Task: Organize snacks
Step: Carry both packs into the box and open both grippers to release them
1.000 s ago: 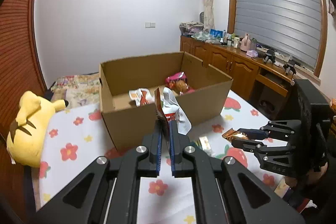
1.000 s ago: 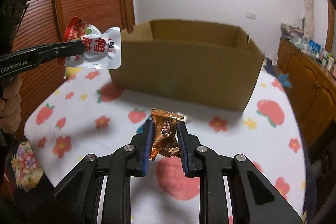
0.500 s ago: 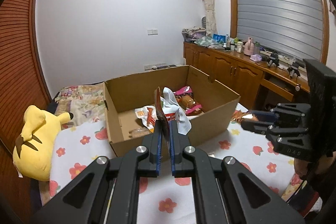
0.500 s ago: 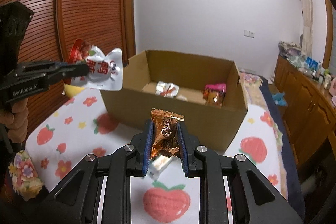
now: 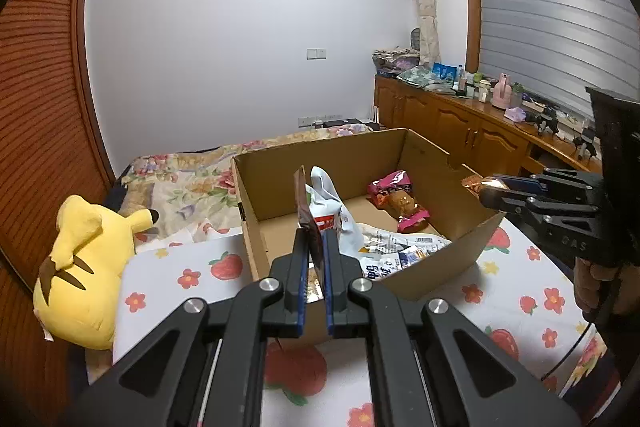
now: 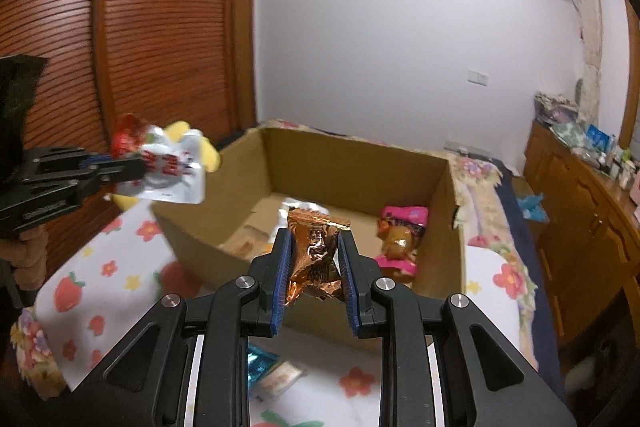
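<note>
Right wrist view: the right gripper (image 6: 314, 259) clamps a copper packet (image 6: 316, 251) above the near wall of the box (image 6: 348, 163), and the left gripper (image 5: 315, 259) pinches a white pouch (image 5: 332, 215) over the box's left side. Step in hand appears to be carrying both snacks to the box. The next move calls for clearing the rim, then parting the jaws so each drops beside the pink packet (image 6: 400, 239).
</note>
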Demonstrator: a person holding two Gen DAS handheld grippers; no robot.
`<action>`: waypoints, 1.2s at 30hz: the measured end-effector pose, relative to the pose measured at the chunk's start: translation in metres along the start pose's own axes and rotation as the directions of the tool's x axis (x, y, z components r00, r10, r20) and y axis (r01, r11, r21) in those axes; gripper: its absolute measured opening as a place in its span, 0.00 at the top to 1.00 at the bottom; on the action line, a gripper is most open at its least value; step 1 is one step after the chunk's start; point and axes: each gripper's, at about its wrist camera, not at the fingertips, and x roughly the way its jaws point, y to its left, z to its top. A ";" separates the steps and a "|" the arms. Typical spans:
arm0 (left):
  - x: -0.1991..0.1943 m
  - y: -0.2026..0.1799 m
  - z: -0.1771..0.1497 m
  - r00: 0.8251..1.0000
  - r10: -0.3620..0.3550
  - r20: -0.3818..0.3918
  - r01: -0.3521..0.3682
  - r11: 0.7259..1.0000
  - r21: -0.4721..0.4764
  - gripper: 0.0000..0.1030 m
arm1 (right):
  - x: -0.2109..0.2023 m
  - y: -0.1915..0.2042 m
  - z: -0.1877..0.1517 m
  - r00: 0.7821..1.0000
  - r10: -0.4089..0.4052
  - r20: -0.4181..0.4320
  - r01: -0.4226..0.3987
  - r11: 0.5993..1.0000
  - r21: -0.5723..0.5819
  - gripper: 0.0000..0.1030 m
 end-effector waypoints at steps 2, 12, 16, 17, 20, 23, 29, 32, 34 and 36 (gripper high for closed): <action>0.006 0.005 0.000 1.000 0.004 -0.007 -0.004 1.000 -0.006 0.97 | 0.010 -0.005 0.002 1.000 -0.001 -0.012 0.001 1.000 0.012 0.78; 0.034 0.008 0.004 0.999 -0.019 -0.027 0.019 1.000 -0.002 0.97 | 0.042 -0.021 0.004 0.998 -0.010 -0.058 0.011 1.000 0.018 0.76; 0.046 0.005 0.005 0.999 -0.026 -0.041 0.026 1.000 0.002 0.97 | 0.051 -0.025 0.001 0.997 -0.009 -0.075 0.011 1.000 0.024 0.75; 0.049 0.004 0.005 0.999 -0.029 -0.044 0.029 1.000 0.002 0.97 | 0.052 -0.026 0.001 0.997 -0.010 -0.078 0.012 1.000 0.024 0.75; 0.055 0.001 0.005 0.998 -0.034 -0.052 0.034 0.999 0.005 0.97 | 0.053 -0.029 -0.001 0.997 -0.010 -0.082 0.012 1.000 0.024 0.73; 0.062 -0.003 0.004 0.997 -0.038 -0.062 0.039 0.999 0.009 0.97 | 0.051 -0.032 -0.003 0.997 -0.002 -0.079 0.005 0.999 0.034 0.72; 0.074 -0.013 0.003 0.996 -0.036 -0.077 0.038 0.999 0.019 0.97 | 0.039 -0.030 -0.008 0.998 0.010 -0.068 -0.008 1.000 0.028 0.71; 0.079 -0.017 0.001 0.996 -0.033 -0.086 0.036 0.999 0.030 0.96 | 0.035 -0.030 -0.011 0.998 0.010 -0.065 -0.009 1.000 0.025 0.69; 0.082 -0.019 0.000 0.996 -0.033 -0.087 0.036 0.999 0.023 0.96 | 0.034 -0.029 -0.012 0.998 0.013 -0.065 -0.011 1.000 0.026 0.69; 0.083 -0.020 0.000 0.995 -0.034 -0.090 0.036 0.999 0.018 0.96 | 0.032 -0.029 -0.015 0.998 0.014 -0.068 -0.012 1.000 0.027 0.68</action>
